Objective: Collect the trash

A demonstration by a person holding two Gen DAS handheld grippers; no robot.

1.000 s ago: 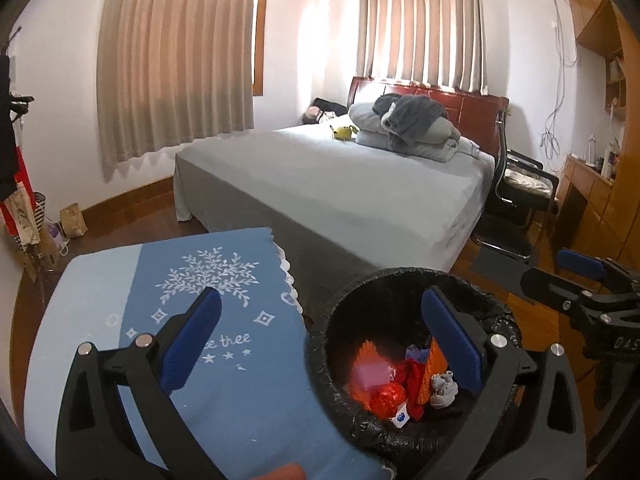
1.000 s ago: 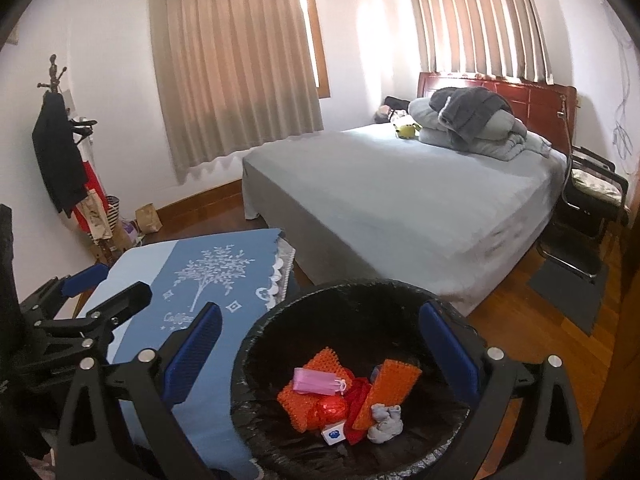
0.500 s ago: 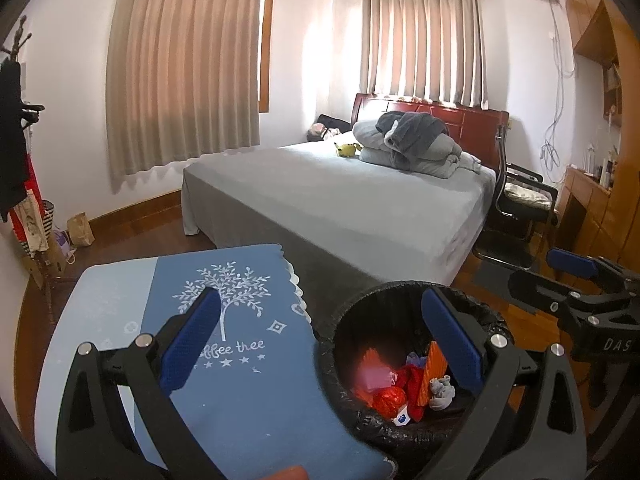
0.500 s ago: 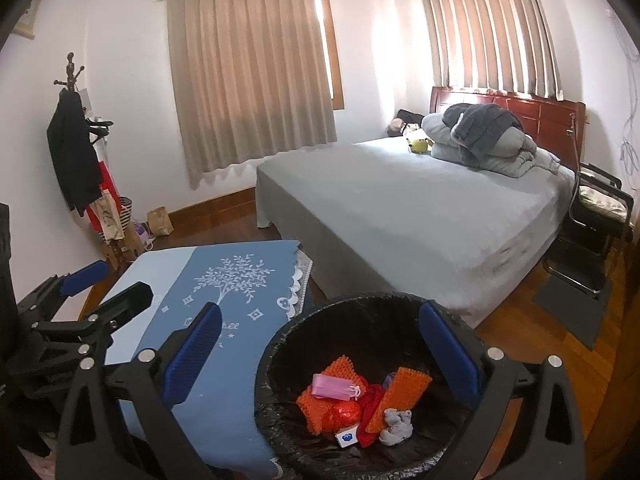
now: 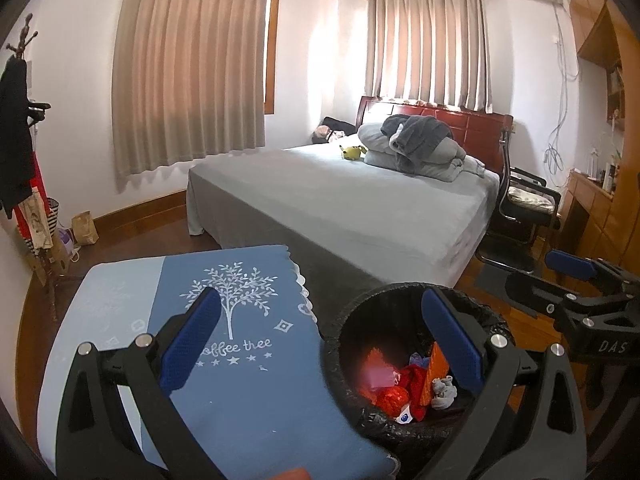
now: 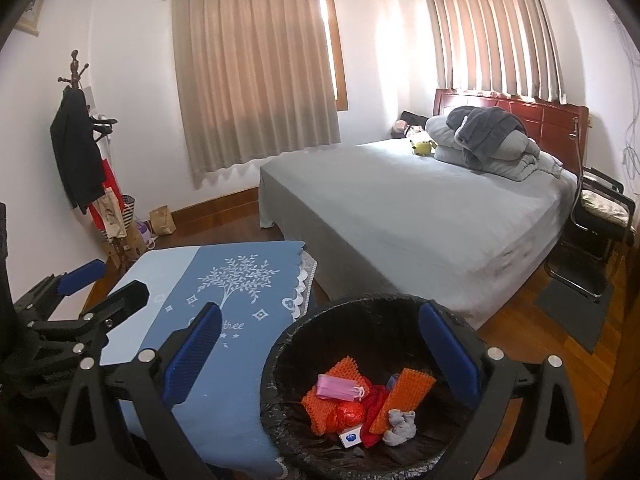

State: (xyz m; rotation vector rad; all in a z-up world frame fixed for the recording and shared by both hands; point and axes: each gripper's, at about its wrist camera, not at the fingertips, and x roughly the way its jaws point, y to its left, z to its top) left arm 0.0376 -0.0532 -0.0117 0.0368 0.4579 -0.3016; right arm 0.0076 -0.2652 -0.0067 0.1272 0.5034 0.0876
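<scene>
While both tools hung with jaws spread wide and empty, the left tool (image 5: 320,344) over the blue-clothed tabletop (image 5: 240,380), the right tool (image 6: 320,344) above the bin (image 6: 360,312); the trash (image 6: 360,404) lay inside it.

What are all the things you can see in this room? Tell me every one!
Trash bin: one, black liner, on the floor beside the table.
Trash in the bin: orange mesh pieces, a pink packet, a red wrapper, a grey wad, a small white box.
Tablecloth: one, blue with a white tree, on the table left of the bin.
Bed: one, grey sheet, red-brown headboard.
Folded bedding: grey pile at the head of the bed.
Soft toy: one, yellow, beside the bedding.
Curtains: two sets, beige, drawn.
Chair: one, black, right of the bed.
Coat stand: one, with a dark coat.
Paper bag: one, brown, by the wall.
Left gripper: open, holding nothing.
Right gripper: open, holding nothing.
</scene>
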